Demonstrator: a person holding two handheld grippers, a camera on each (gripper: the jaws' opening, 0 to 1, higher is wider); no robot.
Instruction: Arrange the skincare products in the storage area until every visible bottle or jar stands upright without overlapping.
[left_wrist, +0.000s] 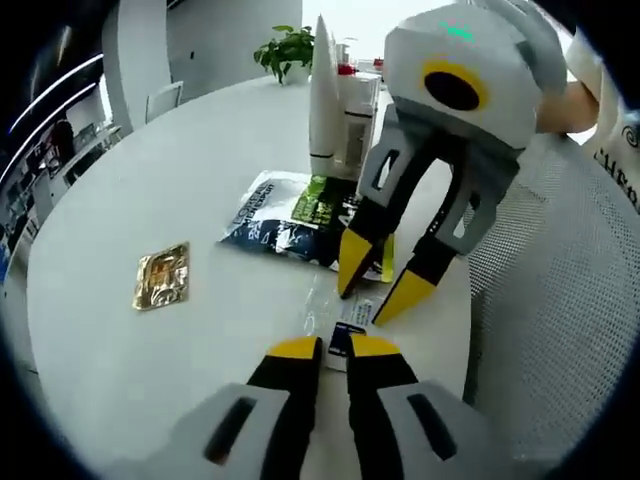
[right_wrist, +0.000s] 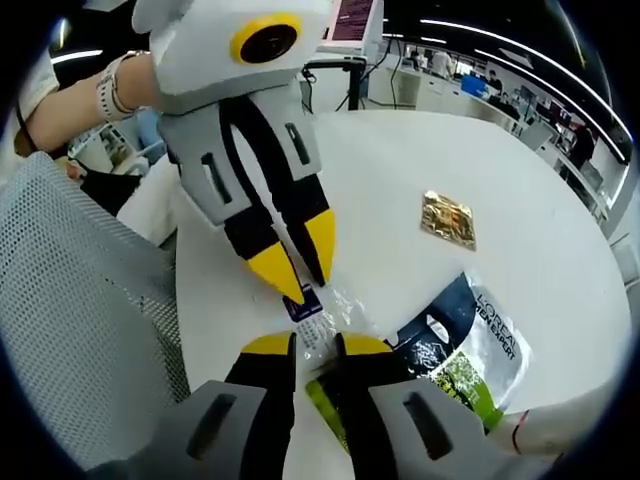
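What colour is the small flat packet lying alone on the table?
Shiny gold packet, clearest in the left gripper view.

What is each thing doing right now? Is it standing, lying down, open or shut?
Left gripper: shut on the clear packet.
Right gripper: open, over the packet.
Dark pouch: lying flat on the table.
Gold sachet: lying flat, apart from the pouch.
White tube: standing upright.

sachet label perhaps unreadable, tongs-covered
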